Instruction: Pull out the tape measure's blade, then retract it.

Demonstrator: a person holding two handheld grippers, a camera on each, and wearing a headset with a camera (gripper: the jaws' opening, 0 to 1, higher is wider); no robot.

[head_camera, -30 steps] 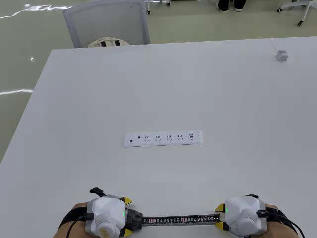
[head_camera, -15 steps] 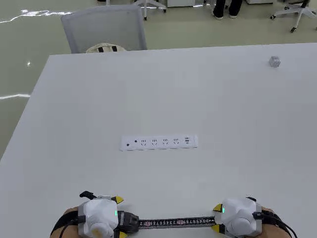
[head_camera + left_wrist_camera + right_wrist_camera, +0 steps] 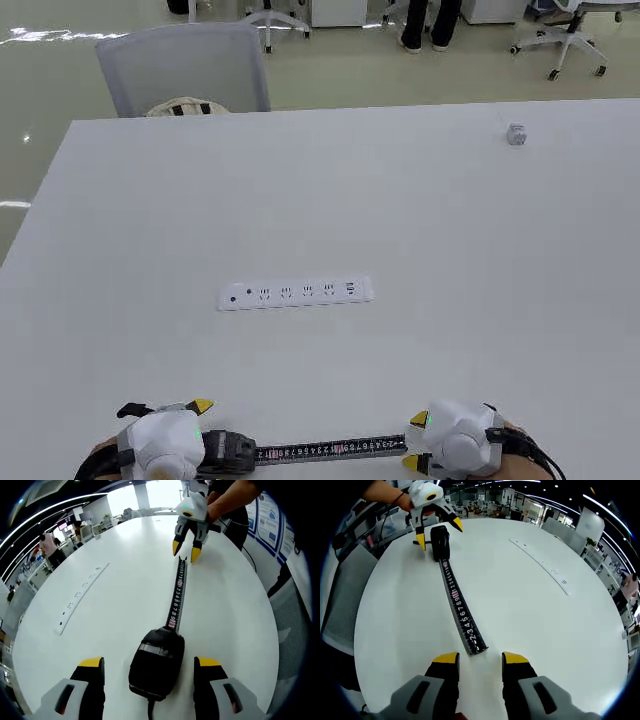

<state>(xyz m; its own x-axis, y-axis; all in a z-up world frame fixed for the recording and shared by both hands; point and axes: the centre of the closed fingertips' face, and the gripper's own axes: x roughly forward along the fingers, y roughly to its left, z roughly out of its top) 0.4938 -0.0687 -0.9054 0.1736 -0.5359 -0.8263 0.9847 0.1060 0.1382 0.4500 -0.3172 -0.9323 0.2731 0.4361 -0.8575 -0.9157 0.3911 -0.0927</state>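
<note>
Two grippers and one tape measure lie along the near edge of the white table [image 3: 420,210].

1. Left gripper [image 3: 149,663]: jaws set wide. The black tape measure case [image 3: 228,451] sits between them, with bare table showing on either side of it, so neither jaw presses on it.
2. Blade [image 3: 330,449]: one strip, drawn out of the case and lying flat on the table, numbers up. It runs straight from the case toward the right gripper.
3. Right gripper [image 3: 480,658]: jaws apart and gripping nothing. The blade's hooked end lies just ahead of the gap between the two yellow tips (the left gripper view shows those tips straddling it).

Farther back, mid-table, lies one white power strip [image 3: 296,293], well apart from the tape. One small pale object [image 3: 516,134], too small to identify, sits near the far right edge. One grey chair [image 3: 185,70] stands behind the far left corner.
</note>
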